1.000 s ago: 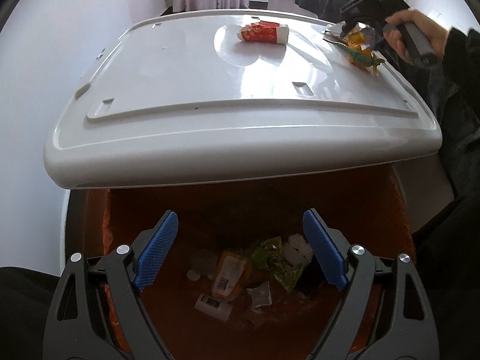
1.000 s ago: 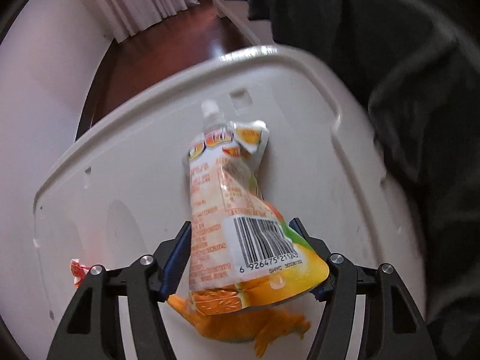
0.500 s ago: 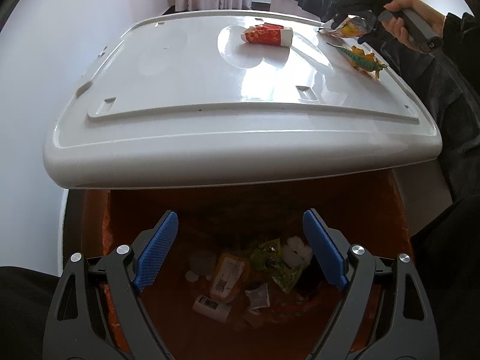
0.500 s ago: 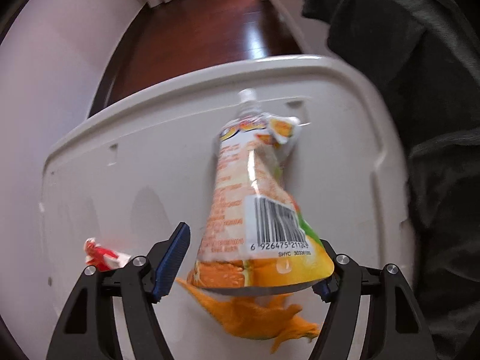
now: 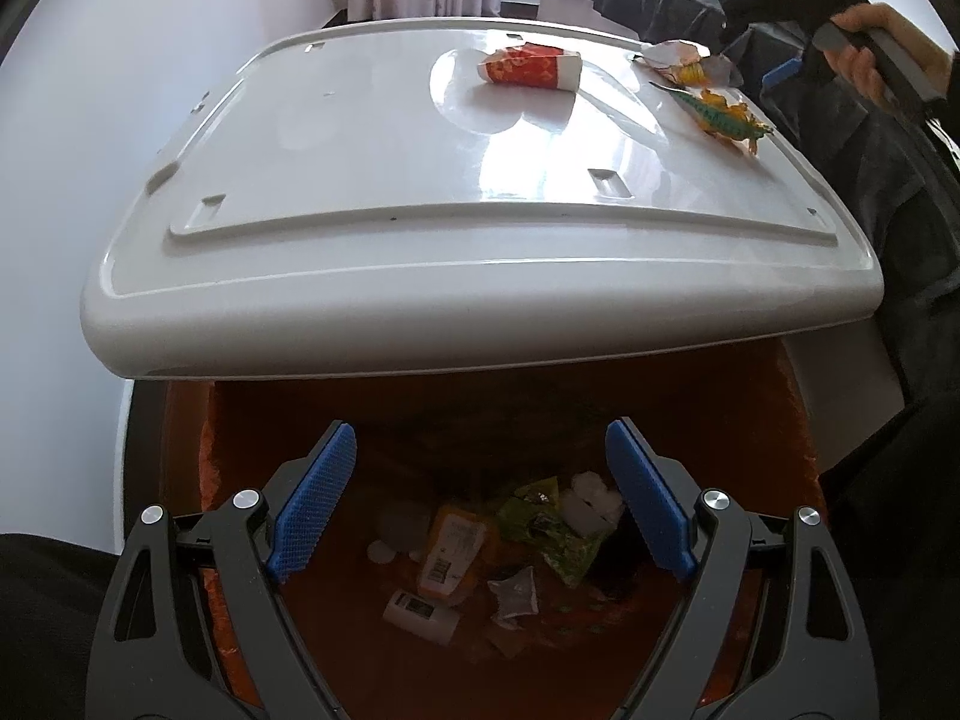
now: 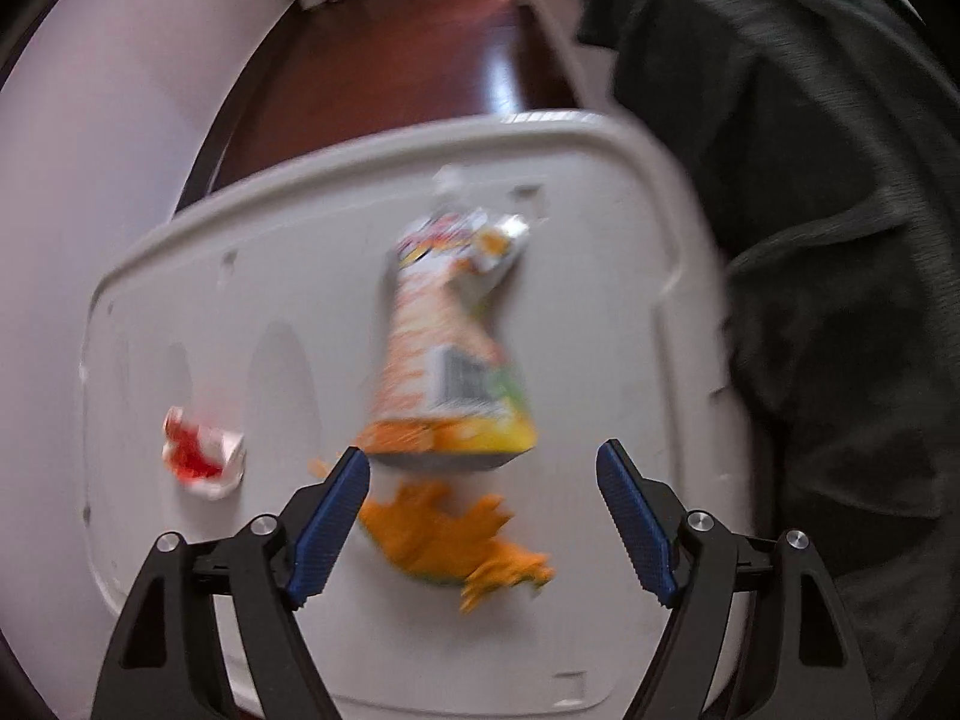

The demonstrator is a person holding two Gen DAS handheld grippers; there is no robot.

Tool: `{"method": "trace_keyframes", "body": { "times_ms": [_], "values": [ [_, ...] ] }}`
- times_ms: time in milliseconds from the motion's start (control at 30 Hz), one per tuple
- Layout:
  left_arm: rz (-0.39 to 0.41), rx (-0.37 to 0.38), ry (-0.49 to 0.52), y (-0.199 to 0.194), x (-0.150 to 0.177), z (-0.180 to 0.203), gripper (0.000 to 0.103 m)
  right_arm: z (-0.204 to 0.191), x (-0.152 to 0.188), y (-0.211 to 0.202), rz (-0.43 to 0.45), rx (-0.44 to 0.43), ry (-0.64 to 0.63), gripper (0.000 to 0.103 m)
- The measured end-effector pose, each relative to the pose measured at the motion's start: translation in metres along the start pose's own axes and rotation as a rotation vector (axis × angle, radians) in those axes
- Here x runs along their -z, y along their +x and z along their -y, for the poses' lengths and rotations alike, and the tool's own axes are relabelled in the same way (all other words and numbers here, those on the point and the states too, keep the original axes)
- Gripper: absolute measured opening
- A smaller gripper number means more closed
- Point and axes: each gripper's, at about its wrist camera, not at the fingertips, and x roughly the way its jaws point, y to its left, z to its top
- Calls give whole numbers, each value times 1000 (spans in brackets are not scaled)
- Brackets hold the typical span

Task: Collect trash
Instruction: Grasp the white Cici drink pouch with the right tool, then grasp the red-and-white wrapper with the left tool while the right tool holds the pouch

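left gripper (image 5: 477, 498): jaws wide apart, nothing between them, poised over the bin (image 5: 750, 420). in the orange-lined bin lies collected trash: a white bottle (image 5: 420, 609) with a dark label, an orange pack (image 5: 453, 549) with a barcode, a green wrapper (image 5: 549, 531), white tissue (image 5: 591, 501); no wording legible there. beyond the bin, the white lid (image 5: 372, 180) carries a red-and-white cup (image 5: 531, 66) on its side, print unreadable, and farther right a toy lizard (image 5: 723, 117), with a hand (image 5: 864, 51) gripping the other tool above the far corner.

right gripper (image 6: 483, 519): jaws have just been opening, now well apart and free of the pouch (image 6: 450, 348), which lies on the lid just ahead of the pads. pouch: orange-and-white juice pack, barcode panel near its base, lettering blurred beyond reading. the lizard lies touching the pouch's near end, between the fingers; the cup sits well to the left.
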Motion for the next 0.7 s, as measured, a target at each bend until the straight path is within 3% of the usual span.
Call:
{"method": "trace_keyframes", "body": {
  "times_ms": [167, 300, 333, 467, 500, 700],
  "values": [
    [-4, -9, 12, 2, 0, 2, 83, 2, -37, 21, -28, -64, 78, 77],
    [-9, -16, 4, 4, -1, 0, 83, -16, -58, 56, -88, -20, 77, 77],
    [-11, -16, -1, 5, -1, -1, 83, -18, -60, 65, -105, 0, 81, 74],
    [-10, -12, -3, 5, -2, -2, 83, -36, -55, 70, -78, 144, -12, 40],
    [-9, -9, -4, 4, -2, -2, 83, -41, -53, 68, -72, 146, -29, 35],
    [4, 3, 8, -1, -1, 2, 83, -63, -26, 64, 2, 210, -88, 33]
  ]
}}
